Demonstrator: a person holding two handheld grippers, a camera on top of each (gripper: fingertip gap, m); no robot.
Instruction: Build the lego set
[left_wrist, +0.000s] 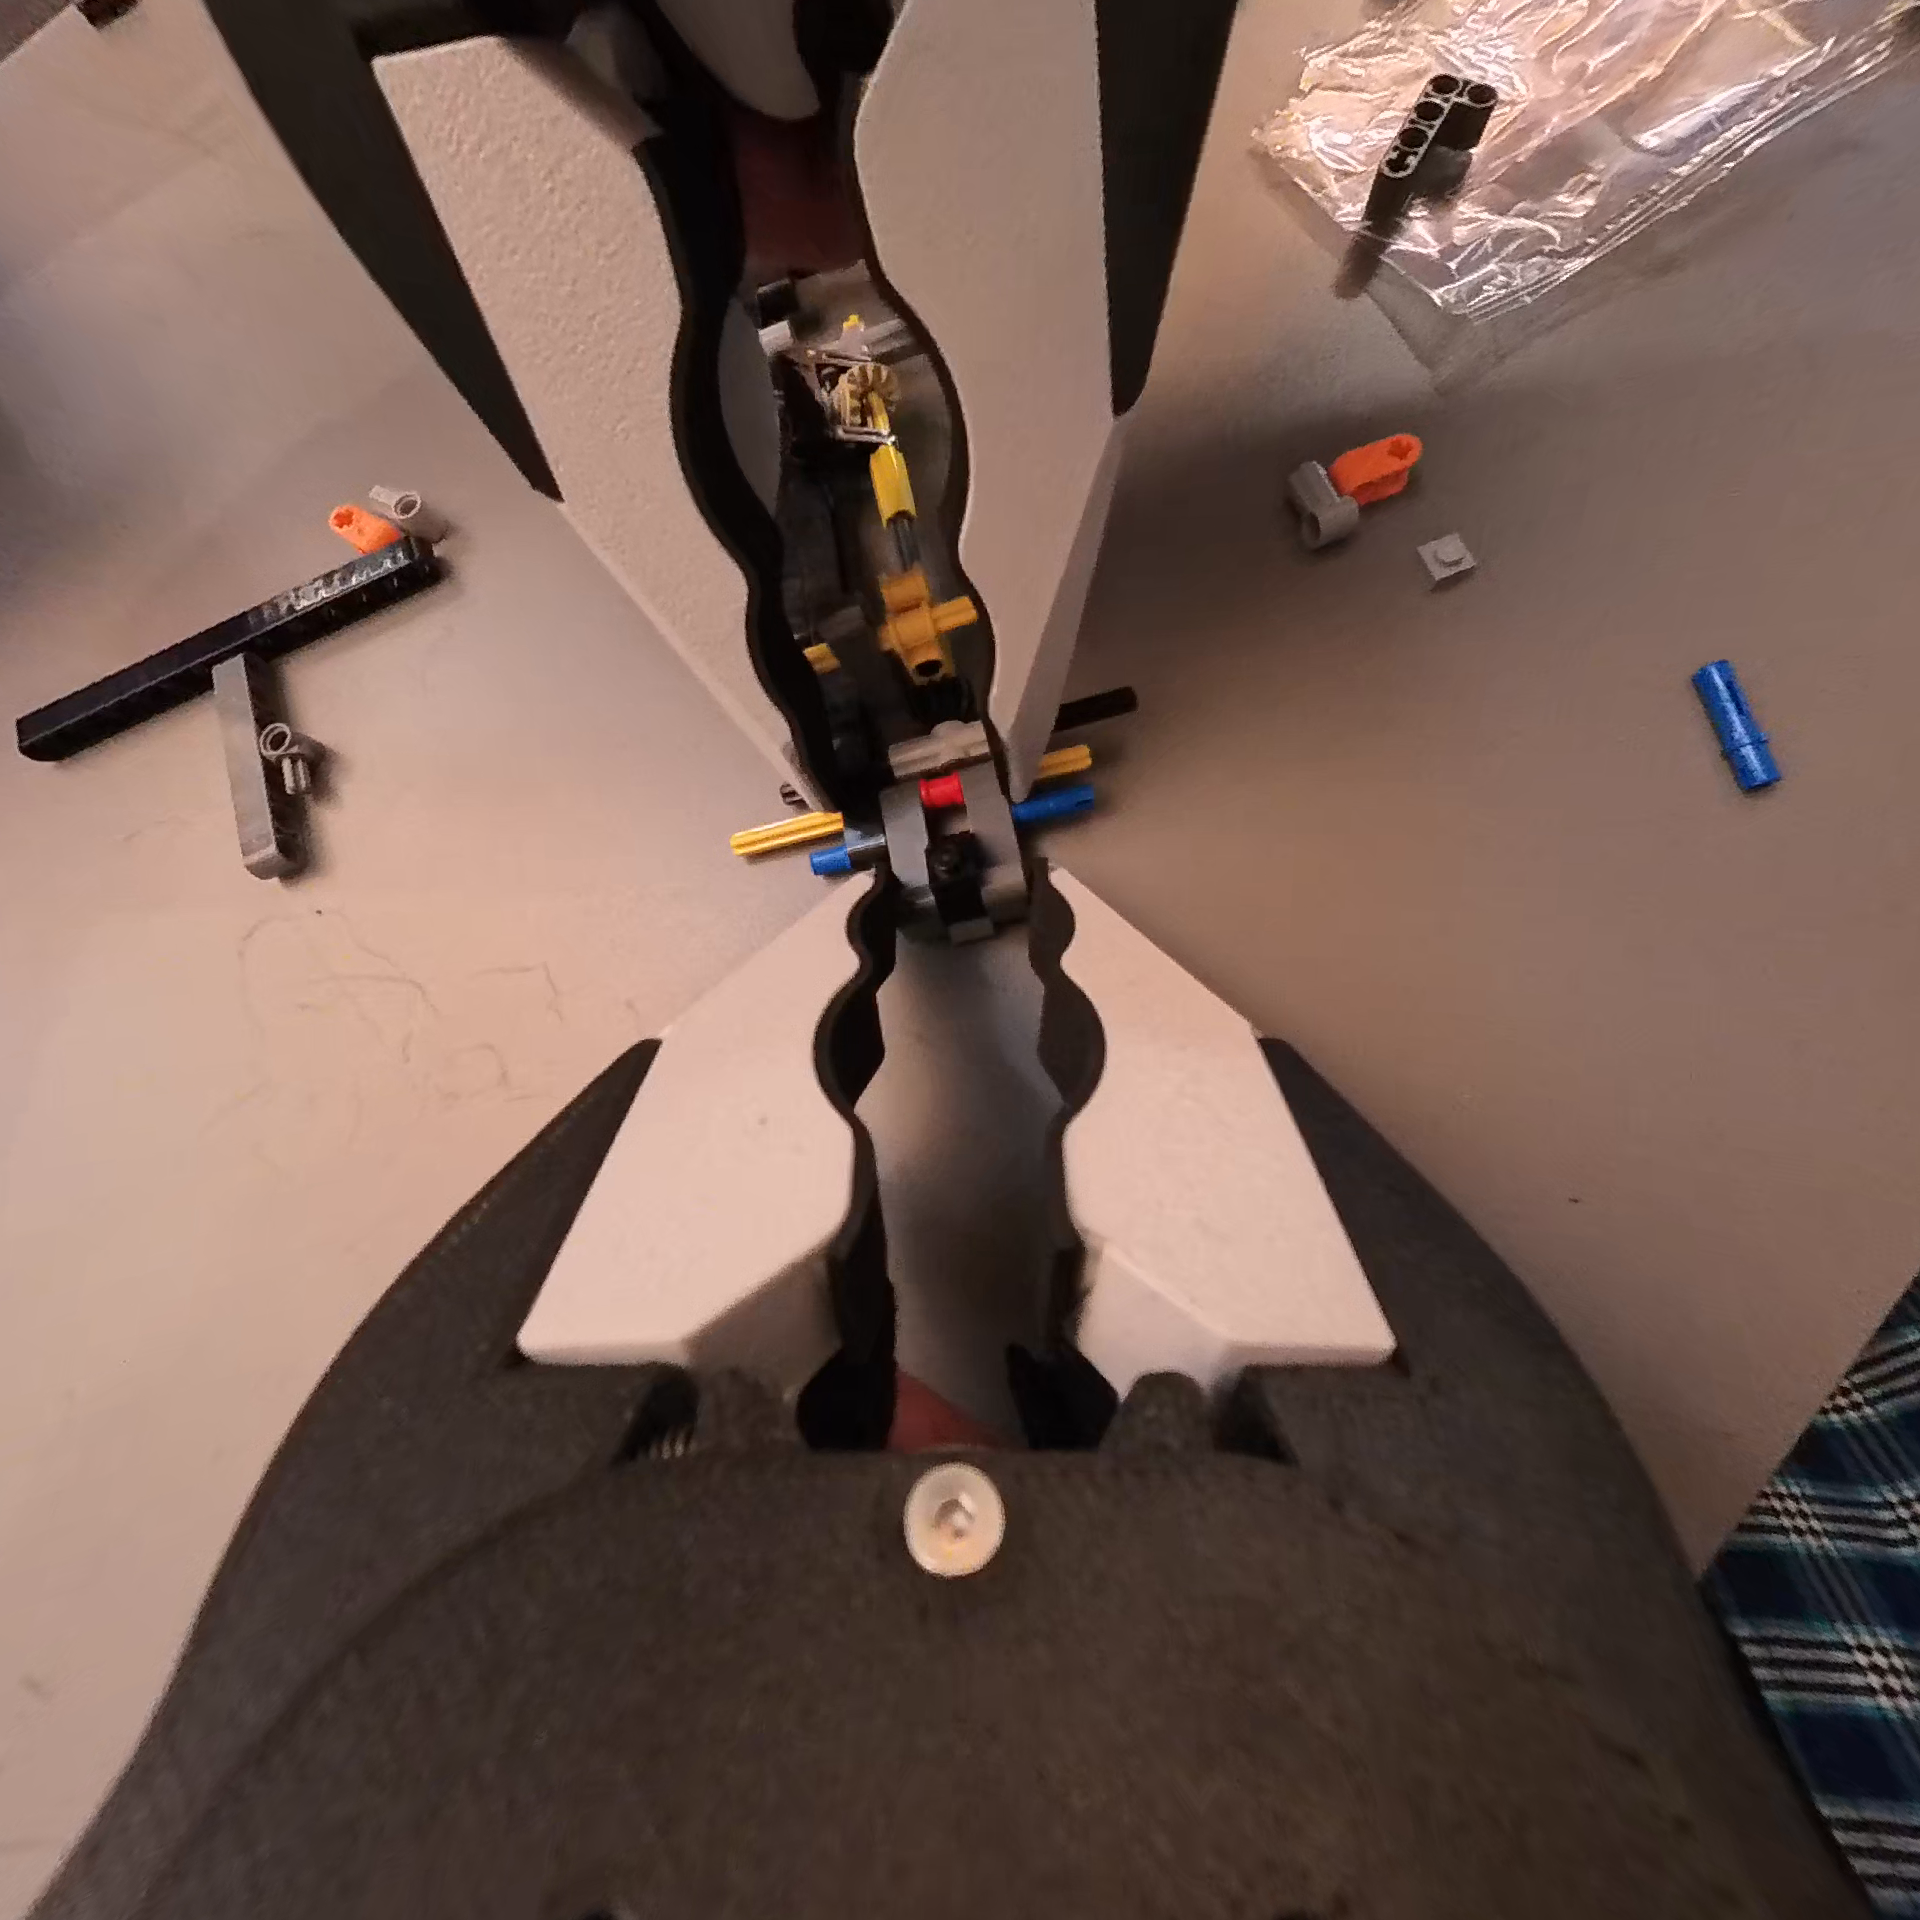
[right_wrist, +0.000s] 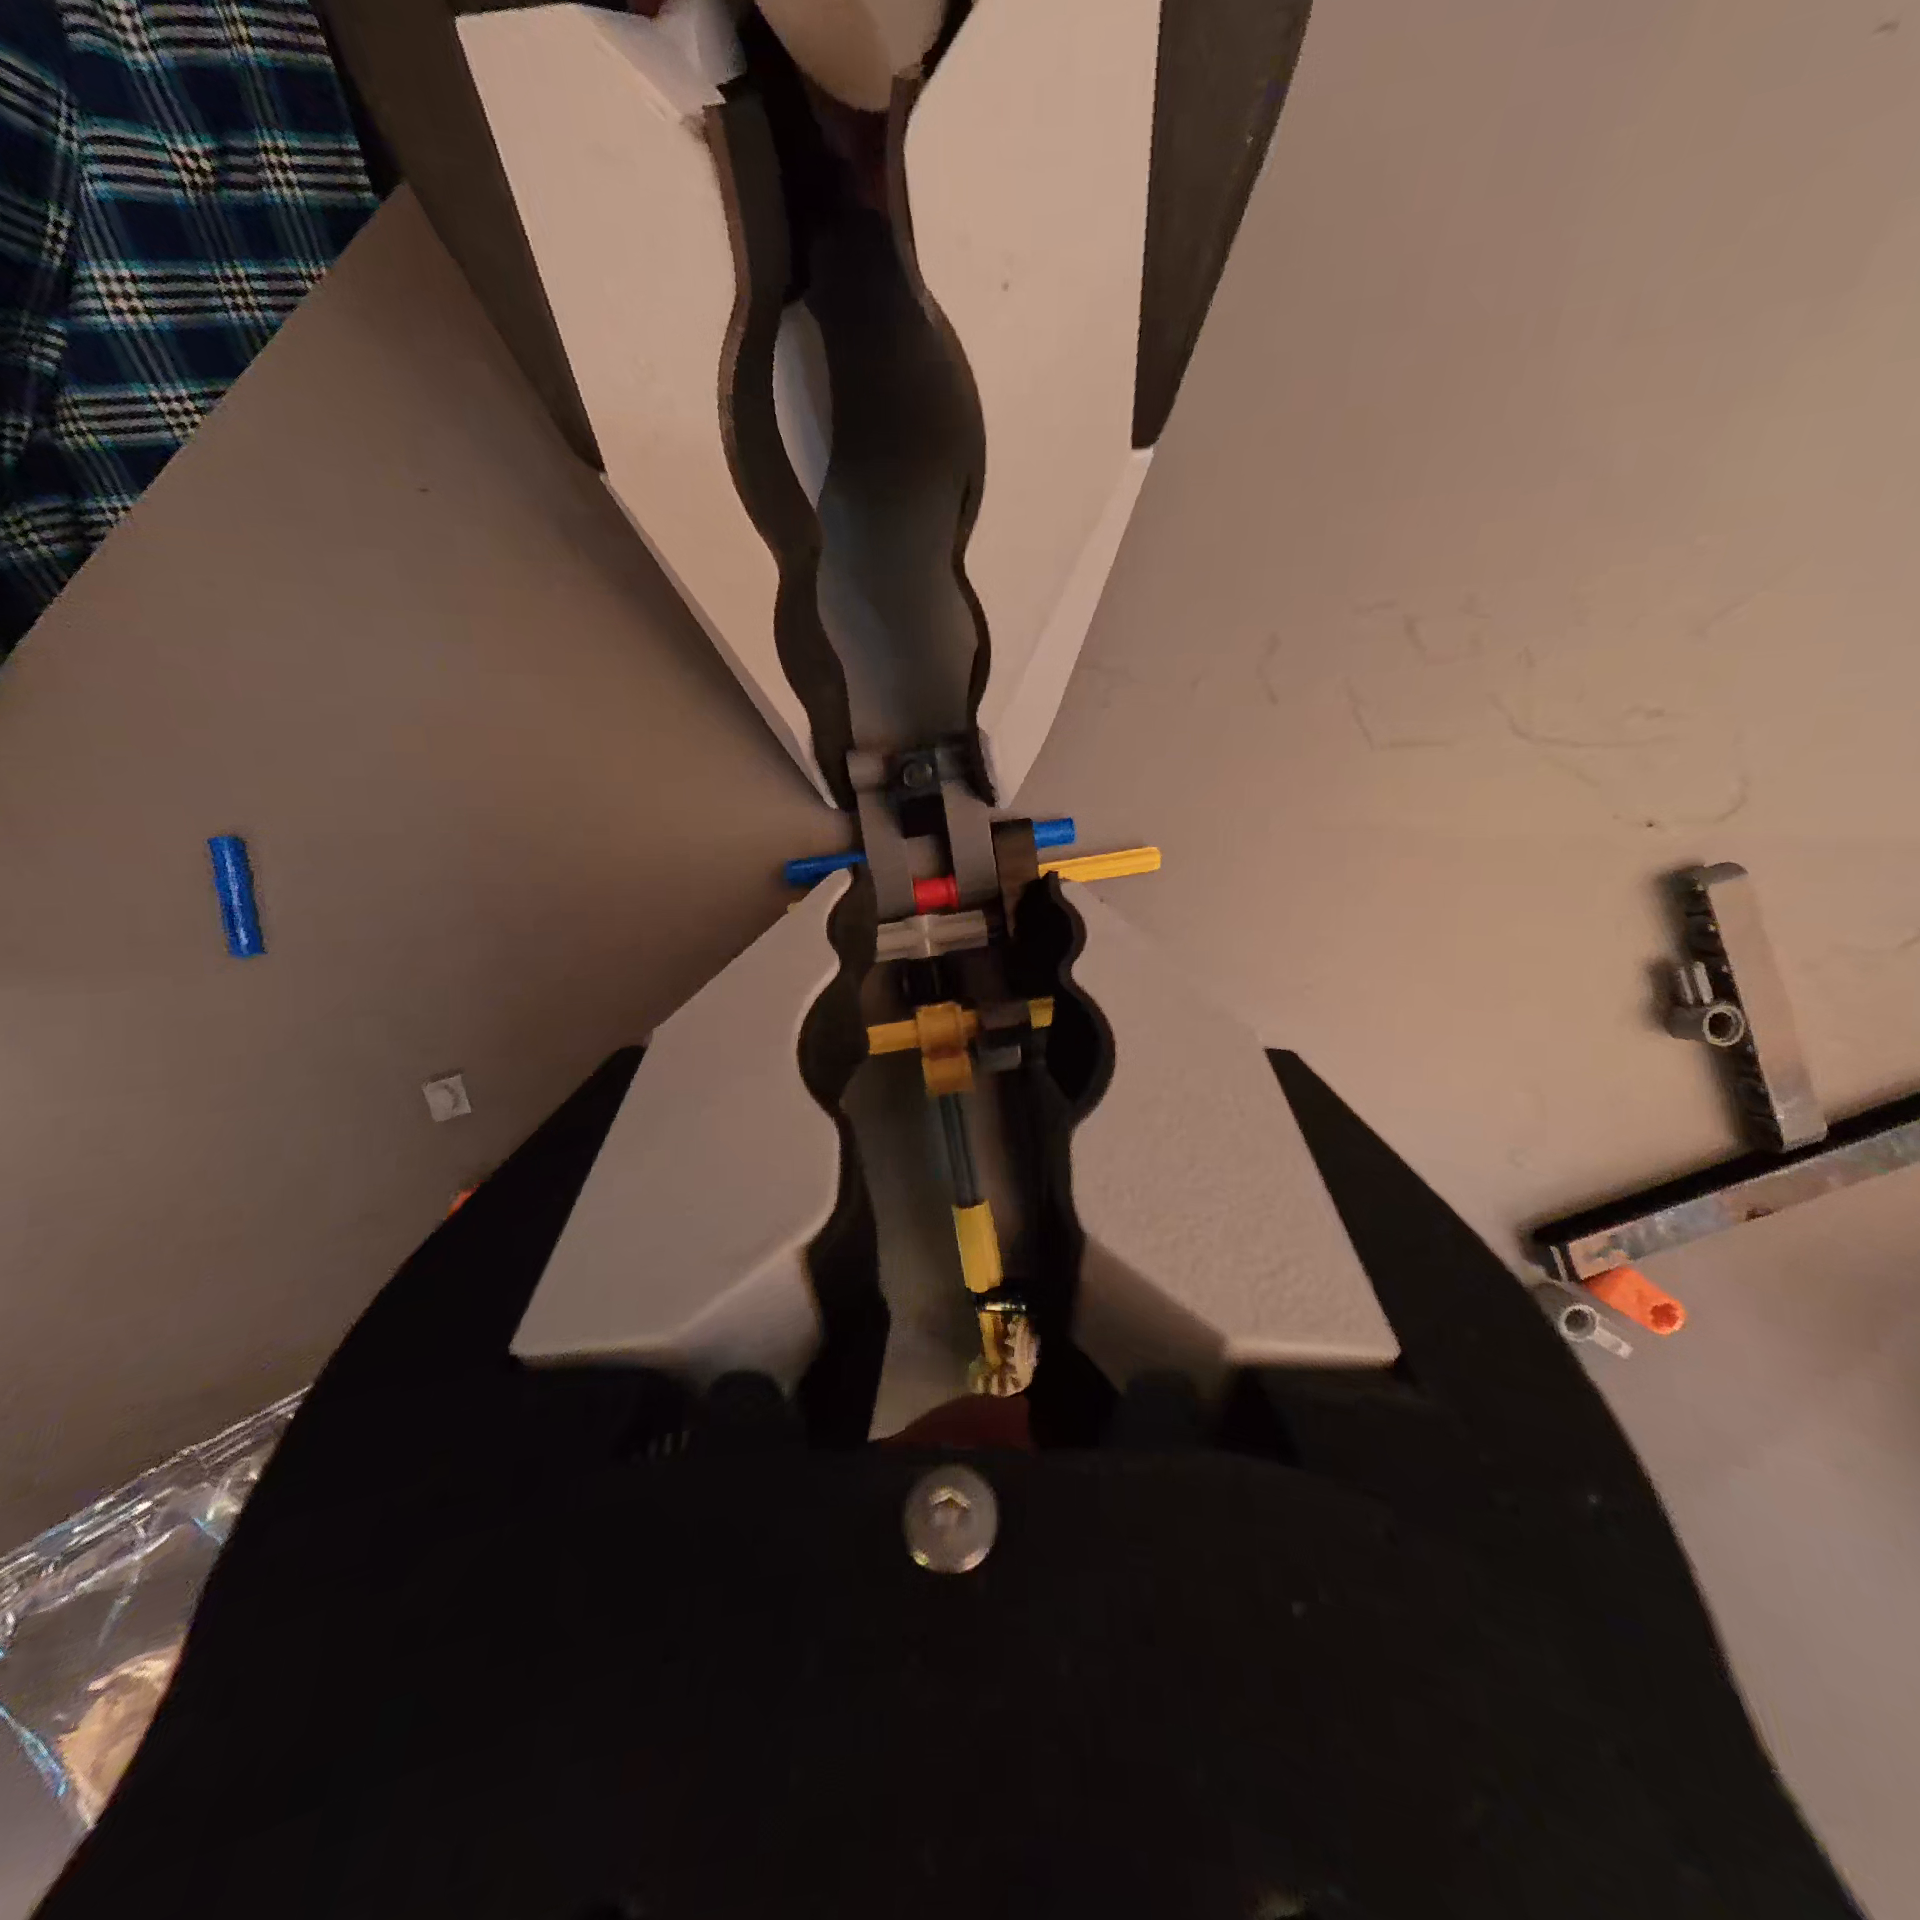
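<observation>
**Both grippers pinching the same little lego assembly, nose to nose**

Everything hangs off the lego assembly (left_wrist: 940, 831), held up above the table (left_wrist: 1455, 1039) between two claws that face each other head on. The left gripper (left_wrist: 951, 904) is clenched on the grey forked end, fingertips pressed against both sides of it. The right gripper (right_wrist: 940, 914) is closed around the other end, so the long shaft with the yellow sleeve and the tan gear (right_wrist: 1003, 1340) runs back between its fingers toward its own camera

The thing to watch: the assembly's long axis lies straight along both grippers' fingers, and the blue pins (left_wrist: 1049, 808) and yellow axle (left_wrist: 784, 836) poke out sideways right where the two sets of fingertips meet. My guess is the coming move is a push or seat along that line, so any twist would bind it

Loose parts lie off to both sides of the assembly: a blue pin (left_wrist: 1735, 725) and orange connector (left_wrist: 1371, 464) one way, a long black beam (left_wrist: 229, 655) the other
</observation>
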